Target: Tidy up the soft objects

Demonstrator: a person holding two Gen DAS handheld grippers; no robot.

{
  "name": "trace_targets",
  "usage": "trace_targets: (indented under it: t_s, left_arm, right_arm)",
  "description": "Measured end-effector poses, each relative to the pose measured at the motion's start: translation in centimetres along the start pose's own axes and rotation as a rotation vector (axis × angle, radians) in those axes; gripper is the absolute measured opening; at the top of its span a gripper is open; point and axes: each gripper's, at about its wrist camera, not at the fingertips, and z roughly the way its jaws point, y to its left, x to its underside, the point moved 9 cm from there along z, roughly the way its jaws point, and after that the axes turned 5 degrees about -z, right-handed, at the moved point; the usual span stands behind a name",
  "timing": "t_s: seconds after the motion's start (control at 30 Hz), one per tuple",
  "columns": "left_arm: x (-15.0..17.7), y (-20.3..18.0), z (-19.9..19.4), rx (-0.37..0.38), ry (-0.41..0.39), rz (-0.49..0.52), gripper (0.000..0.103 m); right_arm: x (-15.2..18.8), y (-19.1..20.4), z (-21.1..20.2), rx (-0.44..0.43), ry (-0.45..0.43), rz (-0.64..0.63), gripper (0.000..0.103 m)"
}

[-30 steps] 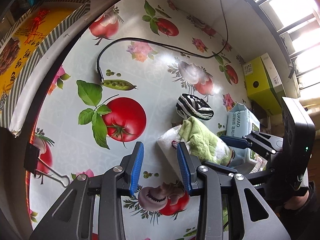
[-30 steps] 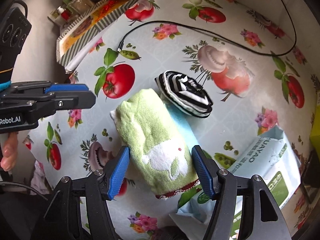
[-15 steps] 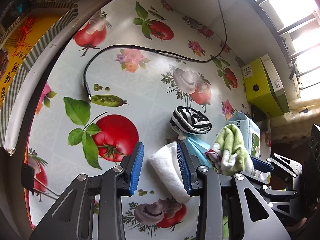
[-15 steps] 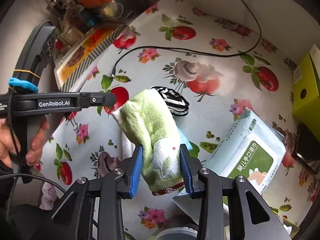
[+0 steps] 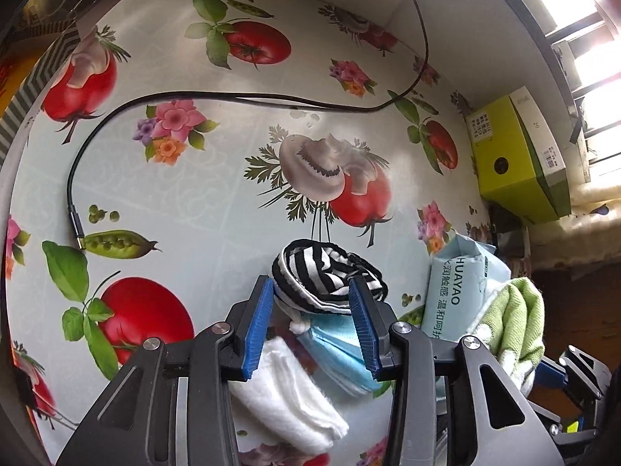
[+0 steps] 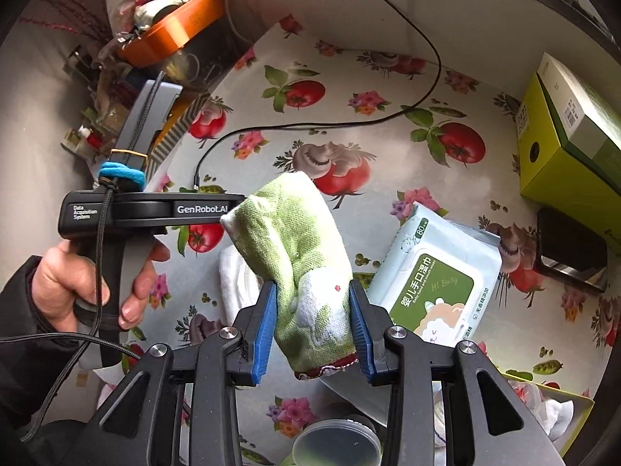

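The left gripper (image 5: 310, 326) points steeply down at the desk (image 5: 217, 178). Its jaws are opening, and nothing is pinched yet. The striped cloth (image 5: 322, 277) lies right at its tips, just past them and between the 2 blue pads. It sits near the middle of the desk, toward the near edge. It is bunched up, and its long side runs across the gap from pad to pad. So the jaws look lined up the right way, and I think this gripper only needs to go a bit lower and squeeze. The left gripper is much nearer to it than the right one.

Under the striped cloth's near end lies a blue mask (image 5: 341, 353), touching it. A white towel (image 5: 287, 396) lies just beside the mask, under the left pad. A low grab could catch the mask too.

The right gripper (image 6: 312, 326) is closed on the green towel (image 6: 295, 256). It holds the towel by 1 end, up off the desk, and the rest sticks out away from the jaws. A wipes pack (image 6: 434, 279) lies near the desk's right edge. The hand (image 6: 70, 283) holding the left gripper shows in the right view.
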Motion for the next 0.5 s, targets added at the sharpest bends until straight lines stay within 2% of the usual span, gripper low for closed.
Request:
trace_targets:
  t_s: [0.13,0.17,0.2,0.33,0.5]
  left_arm:
    - [-0.1,-0.1,0.7,-0.043,-0.011,0.036,0.042]
    - [0.0,0.0,0.7,-0.057,-0.021,0.048,0.038]
    - [0.0,0.0,0.7,-0.070,-0.028,0.059,0.026]
    - [0.3,-0.3,0.2,-0.091,-0.043,0.087,0.010]
    - [0.5,-1.2,-1.5,-0.102,-0.086,0.130,0.006]
  right_arm:
    - [0.1,-0.3,-0.4,0.001,-0.009,0.010,0.035]
    - [0.1,-0.3,-0.5,0.001,-0.011,0.011,0.035]
    - [0.1,-0.4,-0.5,0.000,-0.013,0.012,0.035]
    - [0.1,-0.5,-0.6,0.000,-0.020,0.021,0.035]
    - [0.3,-0.7,-0.9,0.003,-0.027,0.033,0.035]
